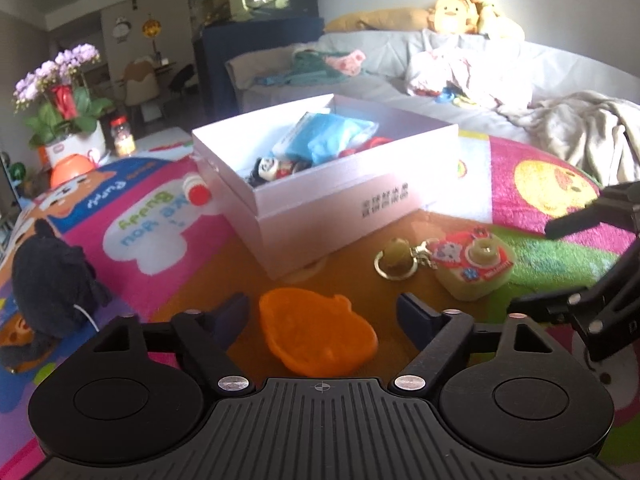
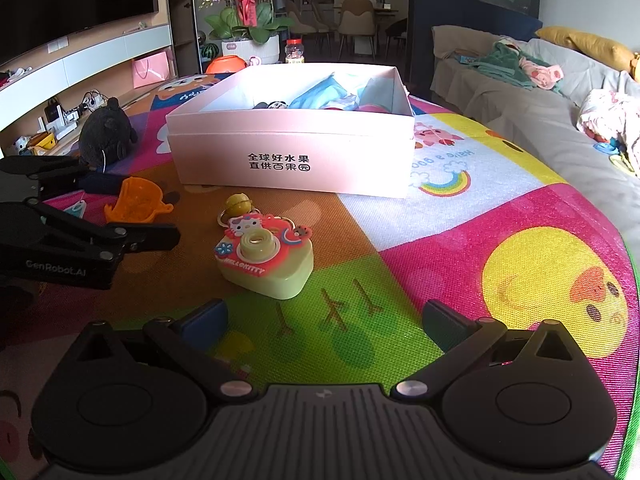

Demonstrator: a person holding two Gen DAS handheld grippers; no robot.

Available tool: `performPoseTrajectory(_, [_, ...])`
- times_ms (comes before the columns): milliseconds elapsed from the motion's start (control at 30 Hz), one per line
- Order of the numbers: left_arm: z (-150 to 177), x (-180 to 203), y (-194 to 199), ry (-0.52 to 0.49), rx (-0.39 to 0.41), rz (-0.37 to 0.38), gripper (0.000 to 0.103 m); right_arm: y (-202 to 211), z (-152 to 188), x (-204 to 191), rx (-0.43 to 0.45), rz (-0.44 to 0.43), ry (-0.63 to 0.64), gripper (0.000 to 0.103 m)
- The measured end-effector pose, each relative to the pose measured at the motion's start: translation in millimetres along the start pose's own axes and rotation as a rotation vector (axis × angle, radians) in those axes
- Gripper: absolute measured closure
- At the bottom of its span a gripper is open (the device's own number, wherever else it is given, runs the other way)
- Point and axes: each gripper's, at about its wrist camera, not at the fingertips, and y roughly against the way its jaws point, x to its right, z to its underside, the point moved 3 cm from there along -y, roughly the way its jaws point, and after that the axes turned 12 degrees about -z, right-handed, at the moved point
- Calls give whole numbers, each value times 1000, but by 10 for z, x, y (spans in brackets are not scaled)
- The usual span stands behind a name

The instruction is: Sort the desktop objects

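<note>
In the left wrist view, the mould lies low in the centre of the frame on the play mat, between the wide-set fingers of the left gripper. The open box stands above it at mid-frame, holding a packet and a small figure. The toy camera with its keyring lies right of centre, below the box. A plush toy sits at the left edge. The right gripper shows in its own view below the camera.

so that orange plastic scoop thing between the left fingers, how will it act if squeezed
The orange scoop looks thin-walled and hollow, so probably light and a bit flexible. Its rounded, glossy shell may slip or rock on the mat as the open left hand-held gripper closes.
</note>
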Motion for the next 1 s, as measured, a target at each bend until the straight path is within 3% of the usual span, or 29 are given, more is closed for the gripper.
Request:
performPoseTrajectory(500, [150, 270, 329, -80, -7, 137, 13, 5, 3, -3, 0, 0, 0, 0])
performPoseTrajectory(633, [155, 269, 327, -95, -3, 103, 17, 4, 2, -3, 0, 1, 0, 0])
performPoseTrajectory(767, [126, 189, 215, -50, -30, 57, 37, 5, 3, -4, 1, 0, -1, 0])
performPoseTrajectory(1000, [148, 126, 297, -3, -16, 9, 38, 4, -21, -49, 0, -14, 4, 0])
